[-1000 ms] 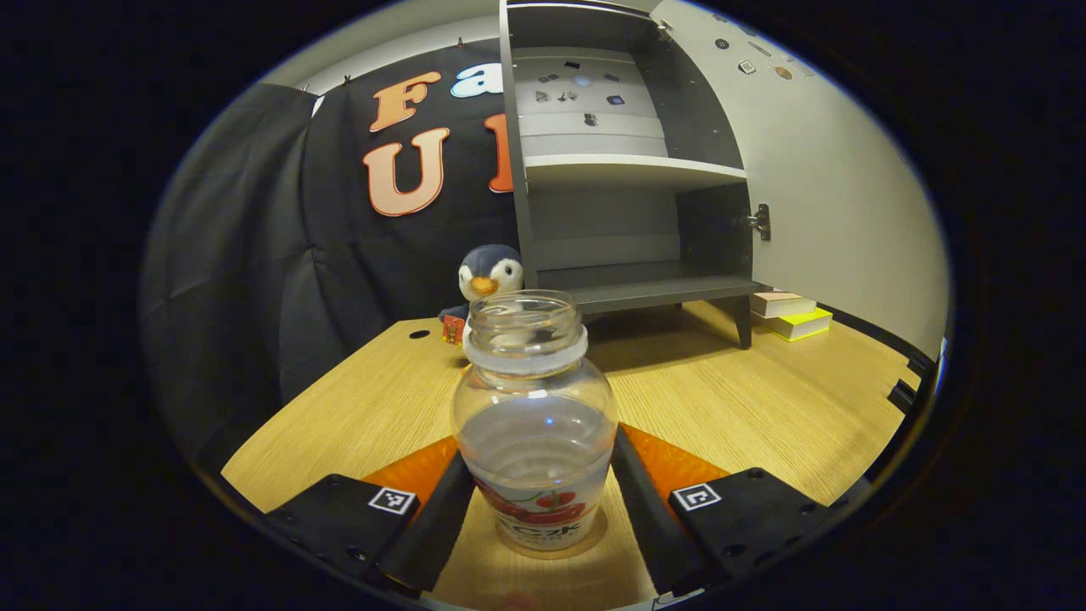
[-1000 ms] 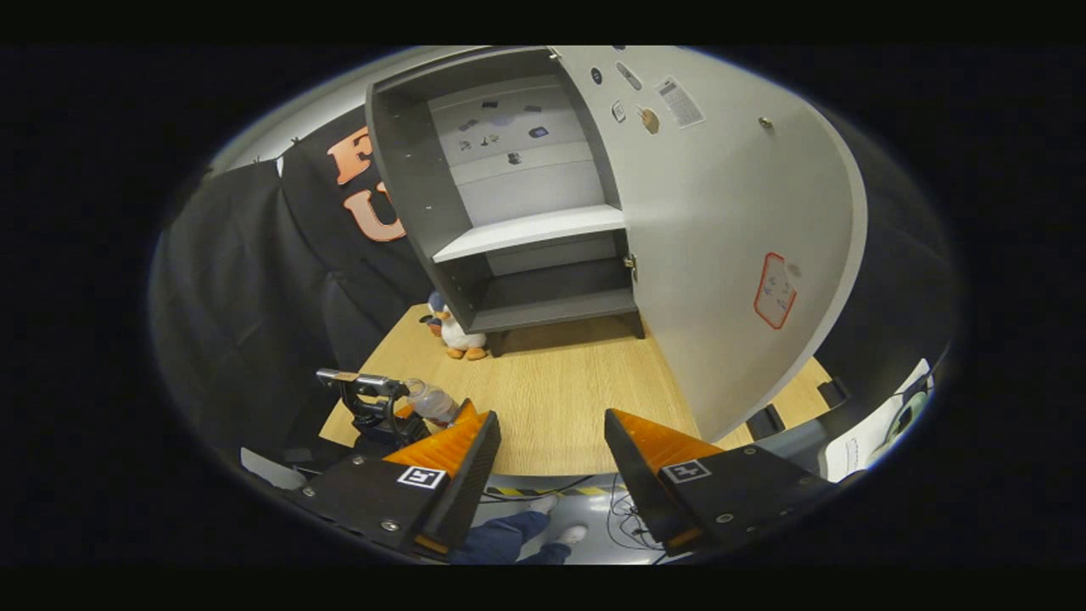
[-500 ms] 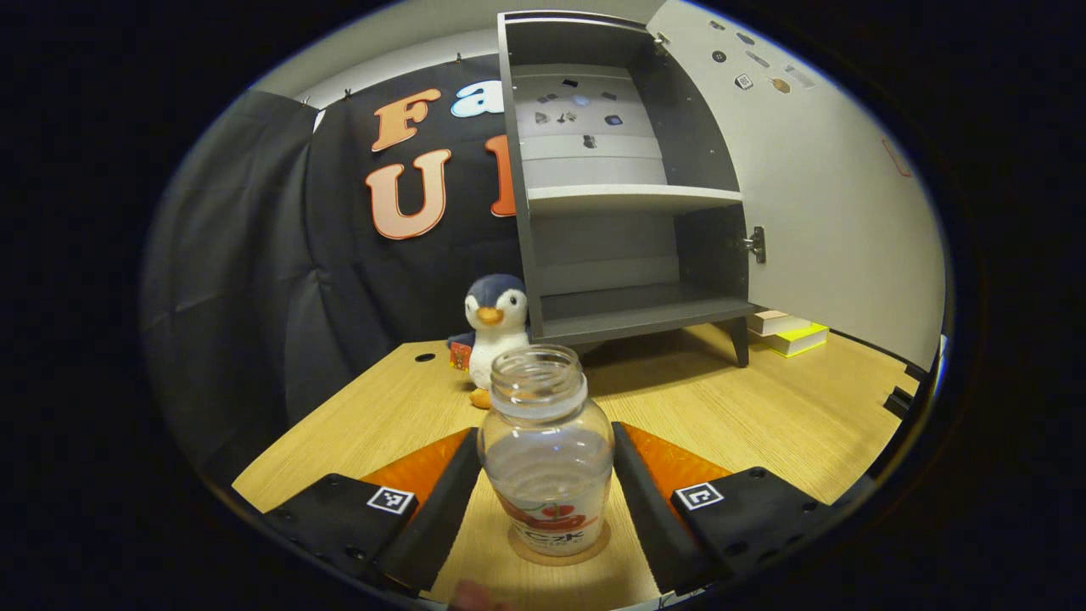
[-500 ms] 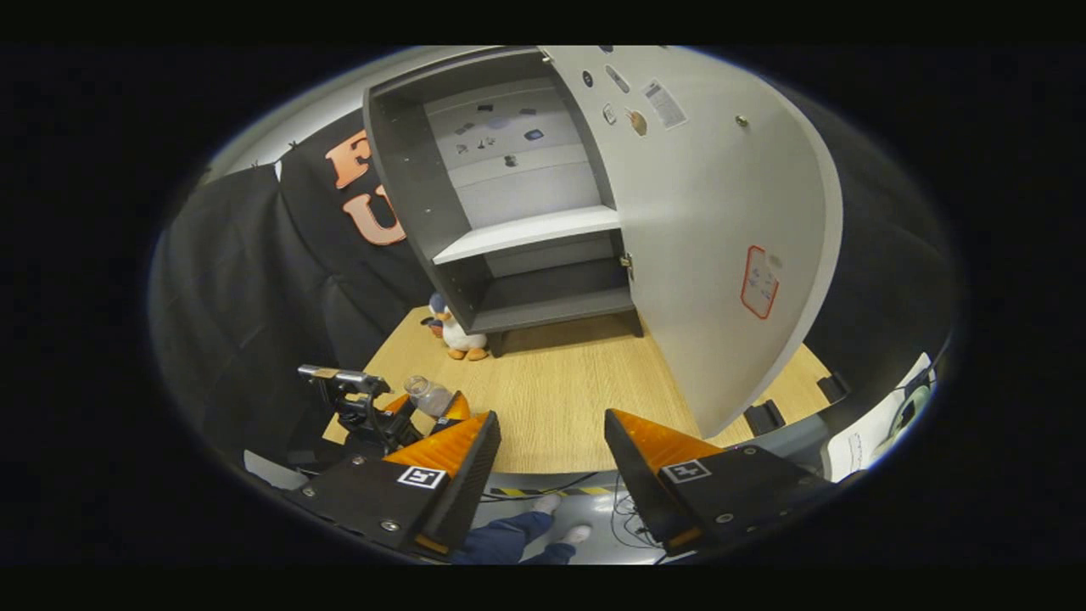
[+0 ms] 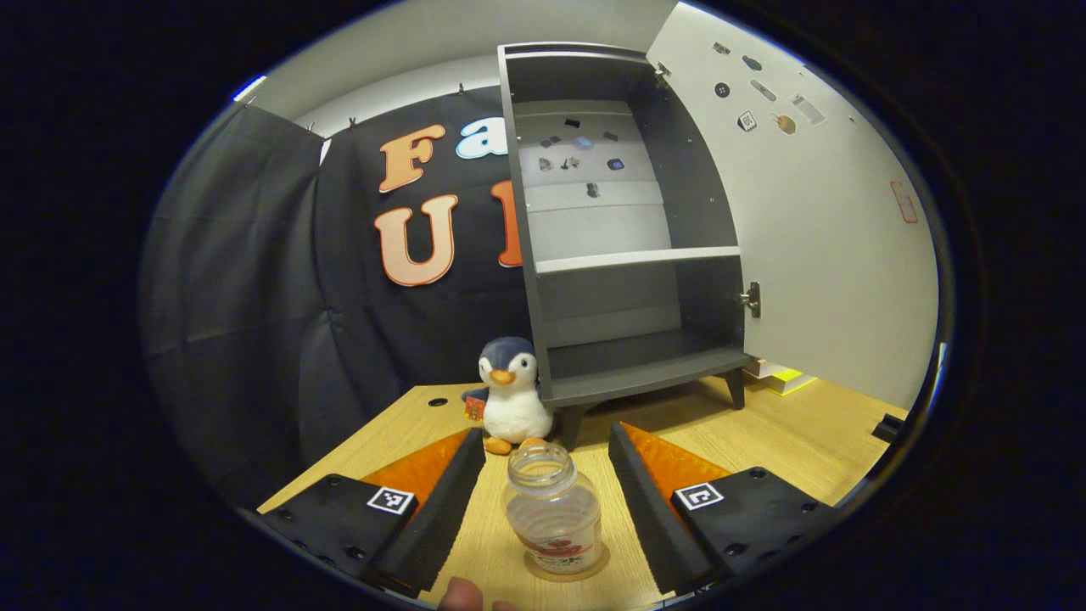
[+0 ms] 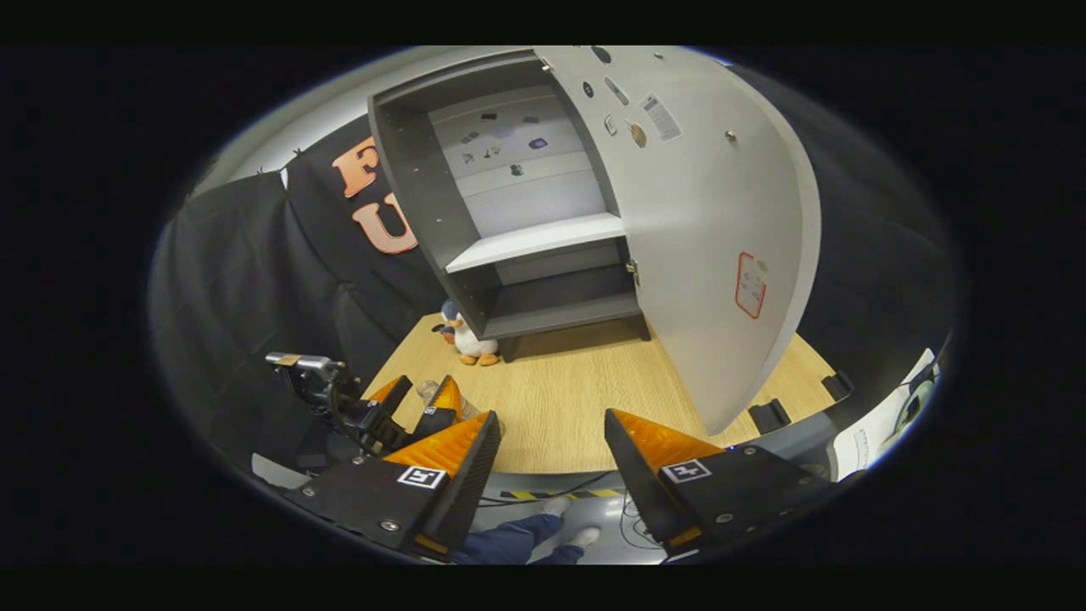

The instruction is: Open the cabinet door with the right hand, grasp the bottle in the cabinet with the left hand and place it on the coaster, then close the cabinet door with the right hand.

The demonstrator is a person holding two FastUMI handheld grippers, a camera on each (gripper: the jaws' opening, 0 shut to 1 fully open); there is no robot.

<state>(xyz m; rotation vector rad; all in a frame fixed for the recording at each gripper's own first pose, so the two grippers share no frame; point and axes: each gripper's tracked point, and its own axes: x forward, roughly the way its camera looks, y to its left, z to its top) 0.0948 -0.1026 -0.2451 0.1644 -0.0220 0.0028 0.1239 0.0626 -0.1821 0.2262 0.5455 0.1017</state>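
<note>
The clear, capless bottle stands upright on the coaster, between the left gripper's spread fingers, untouched. Beyond the bottle, the cabinet stands open, shelves bare. The right gripper gapes, holding nothing.

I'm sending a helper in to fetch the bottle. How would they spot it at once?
Start at the open grey cabinet on the wooden table, then come forward past the plush penguin. The bottle stands upright on a round coaster, between the left gripper fingers; it is clear, capless and red-labelled.
</note>
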